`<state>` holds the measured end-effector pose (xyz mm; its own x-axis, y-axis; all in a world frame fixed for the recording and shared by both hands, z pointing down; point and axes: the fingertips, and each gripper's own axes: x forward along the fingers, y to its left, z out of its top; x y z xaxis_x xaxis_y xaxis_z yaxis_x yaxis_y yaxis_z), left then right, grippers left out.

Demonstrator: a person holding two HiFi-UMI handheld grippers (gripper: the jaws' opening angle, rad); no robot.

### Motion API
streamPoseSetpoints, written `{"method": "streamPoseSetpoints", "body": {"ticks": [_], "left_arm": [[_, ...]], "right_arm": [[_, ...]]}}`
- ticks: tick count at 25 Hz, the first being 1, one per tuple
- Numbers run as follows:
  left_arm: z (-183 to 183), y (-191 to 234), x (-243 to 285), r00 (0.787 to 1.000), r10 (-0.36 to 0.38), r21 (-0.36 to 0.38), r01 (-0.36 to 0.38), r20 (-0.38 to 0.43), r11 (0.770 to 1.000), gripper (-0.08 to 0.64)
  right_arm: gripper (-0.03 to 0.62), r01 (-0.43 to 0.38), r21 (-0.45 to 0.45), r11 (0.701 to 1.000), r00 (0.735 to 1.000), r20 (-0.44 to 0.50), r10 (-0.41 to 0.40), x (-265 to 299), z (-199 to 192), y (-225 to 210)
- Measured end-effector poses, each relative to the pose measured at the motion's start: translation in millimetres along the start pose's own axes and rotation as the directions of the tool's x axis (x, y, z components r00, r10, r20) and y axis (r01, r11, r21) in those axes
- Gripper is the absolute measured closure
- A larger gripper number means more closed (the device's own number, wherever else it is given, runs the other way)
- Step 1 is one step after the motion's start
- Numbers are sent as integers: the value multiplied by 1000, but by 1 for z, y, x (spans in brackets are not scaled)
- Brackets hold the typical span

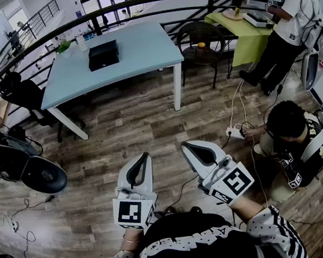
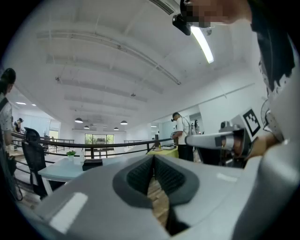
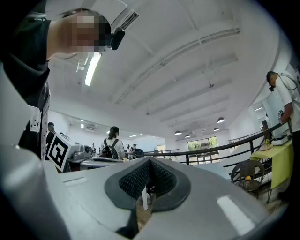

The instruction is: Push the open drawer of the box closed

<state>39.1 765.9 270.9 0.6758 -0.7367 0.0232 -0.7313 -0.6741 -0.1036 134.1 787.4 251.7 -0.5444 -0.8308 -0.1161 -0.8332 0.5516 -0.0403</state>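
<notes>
The black box (image 1: 103, 55) sits on the far light-blue table (image 1: 140, 52); it is too small here to tell how its drawer stands. It also shows as a small dark block (image 2: 92, 164) in the left gripper view. Both grippers hang close to my body over the wooden floor, well short of the table. My left gripper (image 1: 146, 155) (image 2: 153, 158) has its jaws together and holds nothing. My right gripper (image 1: 186, 146) (image 3: 150, 161) is likewise shut and empty. Each gripper shows at the edge of the other's view.
A black office chair (image 1: 23, 93) stands left of the table, a round dark chair (image 1: 199, 42) right of it. A person (image 1: 291, 139) crouches at my right by a power strip (image 1: 235, 131) and cables. Another person (image 1: 288, 22) stands at a green-covered table (image 1: 243, 31). A curved railing (image 1: 151, 1) runs behind.
</notes>
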Motion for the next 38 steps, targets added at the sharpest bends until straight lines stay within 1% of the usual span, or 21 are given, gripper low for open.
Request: {"method": "streamPoseSetpoints", "body": {"ticks": [5, 12, 17, 24, 27, 33, 38], "left_arm": [[-7, 8, -2, 1000, 2, -11, -2, -4, 1000, 560], [-18, 22, 3, 1000, -20, -28, 20, -3, 999, 560], [-21, 44, 0, 1000, -16, -48, 15, -8, 999, 560], [-30, 82, -9, 1000, 2, -47, -2, -4, 999, 560], [-39, 96, -17, 1000, 16, -49, -17, -23, 999, 560], [-46, 112, -24, 998, 38, -51, -40, -42, 998, 560], [-49, 123, -25, 995, 91, -42, -93, -40, 995, 560]], "right_arm": [[595, 5, 6, 1000, 1000, -6, -5, 5, -6, 5], [595, 40, 30, 999, 999, -1, -40, 14, -12, 2], [595, 58, 46, 997, 998, 3, -58, 29, -10, 3], [601, 111, 6, 994, 994, -8, -111, 53, -15, 5], [603, 121, 8, 993, 993, -13, -121, 60, -18, 8], [603, 98, 27, 995, 995, -27, -97, 73, -27, 12], [603, 30, 18, 999, 999, -23, -29, 92, -32, 15]]}}
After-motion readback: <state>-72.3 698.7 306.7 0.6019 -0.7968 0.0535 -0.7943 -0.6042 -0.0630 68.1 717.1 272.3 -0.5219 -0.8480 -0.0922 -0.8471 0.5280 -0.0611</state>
